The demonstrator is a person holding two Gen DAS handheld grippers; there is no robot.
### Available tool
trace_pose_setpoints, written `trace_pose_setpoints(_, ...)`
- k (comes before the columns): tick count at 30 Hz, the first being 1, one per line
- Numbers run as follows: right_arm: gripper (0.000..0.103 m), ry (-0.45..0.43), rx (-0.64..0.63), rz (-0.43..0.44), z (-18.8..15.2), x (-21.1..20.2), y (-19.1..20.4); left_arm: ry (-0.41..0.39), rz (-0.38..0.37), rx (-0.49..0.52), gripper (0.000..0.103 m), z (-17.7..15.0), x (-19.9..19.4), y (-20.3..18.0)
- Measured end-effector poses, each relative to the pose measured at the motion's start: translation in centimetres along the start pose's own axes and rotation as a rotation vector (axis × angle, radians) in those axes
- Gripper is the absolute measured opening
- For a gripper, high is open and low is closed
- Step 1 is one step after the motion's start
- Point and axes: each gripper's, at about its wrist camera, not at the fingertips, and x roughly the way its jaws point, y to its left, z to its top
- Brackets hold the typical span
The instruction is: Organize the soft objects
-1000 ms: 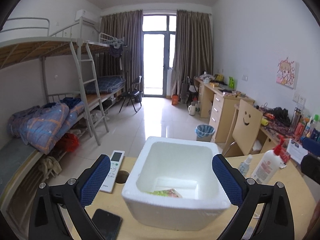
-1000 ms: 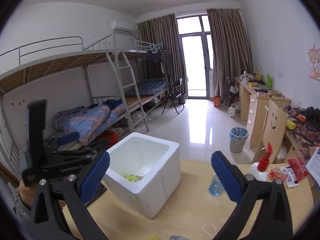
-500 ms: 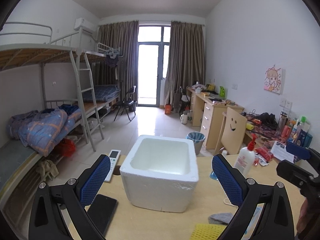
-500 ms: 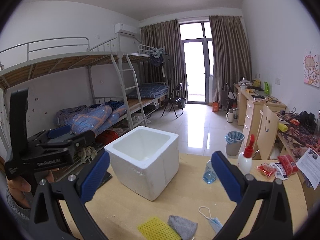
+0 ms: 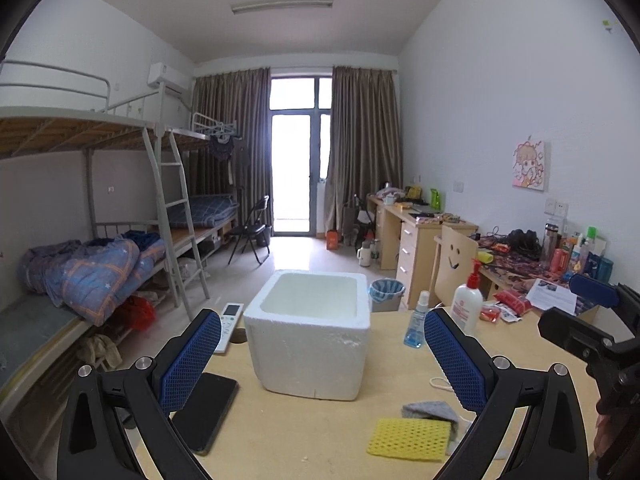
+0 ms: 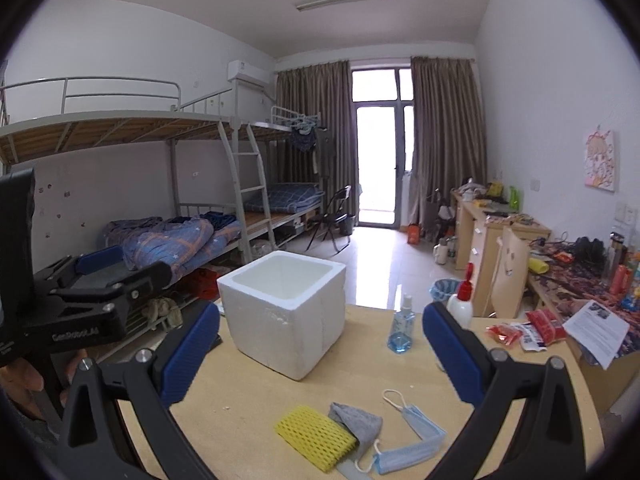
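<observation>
Dorm room, bunk beds (image 5: pixel 120 208) along the left wall, cluttered desks on the right, balcony door at the far end. Wooden table (image 6: pixel 248 400) in front carries everything.

White foam box (image 5: pixel 310 330) stands upright mid-table, top uncovered; inside not visible from either view.

Soft items lie in a loose cluster on the near right part of the table, outside the box: yellow mesh sponge (image 6: pixel 314 438), grey cloth (image 6: pixel 358 424) touching its right edge and partly under it, blue face mask (image 6: pixel 412 444) just right of the cloth, one ear loop lying toward the box.

Left hand-held gripper (image 5: pixel 322 360): jaws wide apart, holding nothing, above the table, box framed between the fingers.

Right hand-held gripper (image 6: pixel 320 354): jaws wide apart, also holding nothing, above the sponge/cloth/mask cluster.

Other stuff: black phone (image 5: pixel 206 414) flat on the table left of the box, white remote (image 5: pixel 230 326) behind it, blue spray bottle (image 6: pixel 401 326) and white pump bottle (image 5: pixel 466 304) right of the box.
</observation>
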Motion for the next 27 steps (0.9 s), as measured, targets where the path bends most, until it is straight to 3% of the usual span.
trace_pose_setpoints(6,0.103,-0.028,-0.011,-0.047,-2.4,-2.0,0.5,-0.057,-0.029,-0.021,0.102,-2.6,-2.2,0.0)
trace_pose_setpoints(11,0.103,-0.078,-0.049,-0.123,-4.4,-3.3,1.0,-0.06,-0.004,-0.002,0.102,-4.3,-2.3,-0.4)
trace_pose_setpoints(14,0.103,-0.094,-0.033,-0.119,-5.4,-3.7,0.8,-0.063,-0.013,-0.026,0.102,-5.3,-2.2,-0.2)
trace_pose_setpoints(22,0.103,-0.067,-0.021,-0.155,-9.8,-4.5,-0.1,-0.032,-0.043,-0.024,0.102,-9.9,-1.9,-0.6)
trace_pose_setpoints(27,0.103,-0.047,-0.019,-0.204,-12.1,-4.5,-0.8,-0.053,-0.04,-0.012,0.102,-11.5,-2.4,-1.2)
